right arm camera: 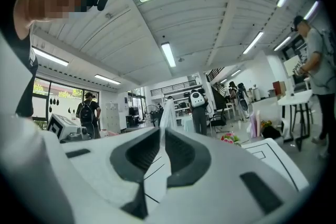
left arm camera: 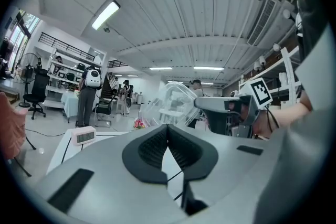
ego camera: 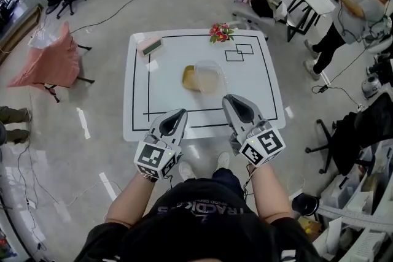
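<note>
My left gripper (ego camera: 178, 114) and right gripper (ego camera: 233, 99) hover side by side over the near edge of a white table (ego camera: 138, 123) marked with black lines. Both are shut and hold nothing. A clear plastic container (ego camera: 209, 77) sits at the table's middle, beyond both grippers, with something yellow-brown (ego camera: 190, 78) at its left. From the left gripper (left arm camera: 168, 126) view the clear container (left arm camera: 176, 101) rises just past the jaws, and the right gripper's body (left arm camera: 226, 105) shows at the right. In the right gripper (right arm camera: 161, 131) view the jaws point across the table.
A small pink and green clock (ego camera: 150, 45) and a bunch of flowers (ego camera: 221, 32) lie at the table's far edge. Two overlapping black squares (ego camera: 239, 53) are drawn at the far right. People, chairs, desks and cables stand around on the floor.
</note>
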Available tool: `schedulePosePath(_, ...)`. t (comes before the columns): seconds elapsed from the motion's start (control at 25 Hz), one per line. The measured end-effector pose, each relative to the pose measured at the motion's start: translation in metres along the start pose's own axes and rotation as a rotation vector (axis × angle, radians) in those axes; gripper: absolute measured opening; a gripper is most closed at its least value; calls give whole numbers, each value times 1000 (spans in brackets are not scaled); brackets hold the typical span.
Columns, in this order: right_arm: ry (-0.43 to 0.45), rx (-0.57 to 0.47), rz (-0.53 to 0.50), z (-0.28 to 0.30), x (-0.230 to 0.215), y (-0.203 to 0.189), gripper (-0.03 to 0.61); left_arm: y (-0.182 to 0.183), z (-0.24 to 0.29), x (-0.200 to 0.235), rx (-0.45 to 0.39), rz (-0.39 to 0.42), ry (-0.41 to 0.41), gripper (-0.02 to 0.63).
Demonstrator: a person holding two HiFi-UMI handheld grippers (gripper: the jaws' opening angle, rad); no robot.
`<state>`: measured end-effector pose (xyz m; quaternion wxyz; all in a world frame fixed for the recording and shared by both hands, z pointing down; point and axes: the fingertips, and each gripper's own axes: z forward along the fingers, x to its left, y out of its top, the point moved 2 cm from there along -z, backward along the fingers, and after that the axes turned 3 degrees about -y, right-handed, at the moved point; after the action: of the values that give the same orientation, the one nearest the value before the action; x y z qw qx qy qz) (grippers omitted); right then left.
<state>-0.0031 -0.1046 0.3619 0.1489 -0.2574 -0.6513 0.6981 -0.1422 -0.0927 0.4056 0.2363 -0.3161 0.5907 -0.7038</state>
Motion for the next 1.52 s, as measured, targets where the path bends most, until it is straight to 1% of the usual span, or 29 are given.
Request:
schedulePosePath(0.16,-15,-6,0,-20,-14,2,34,-3,11,-16,3,-2,-2,5)
schedulePosePath(0.28,-2,3,5,-33,-24,-2,34,-6,19,-29,0,-7,14,5)
schedulePosePath(0.56,92,27,23,-65,-45,-10,34,-17,31,-72,-1,-23,104,5)
schedulePosePath(0.76,166,37,43,-87,-53,-18,34,-25,29,-106,2,-22,180,5)
schedulePosePath(0.96,230,48,53,-107,-54,-23,34,-29,23,-137,-8,-21,245,5)
schedulePosePath(1.12,265,47,61,-123,-49,-26,34,-34,14,-158,-18,-19,281,5)
schedulePosePath(1.24,284,47,58,-136,-46,-26,34,-37,9,-172,-24,-22,300,5)
schedulePosePath(1.52,299,31,59,-160,-44,-21,34,-36,3,-198,-40,-12,318,5)
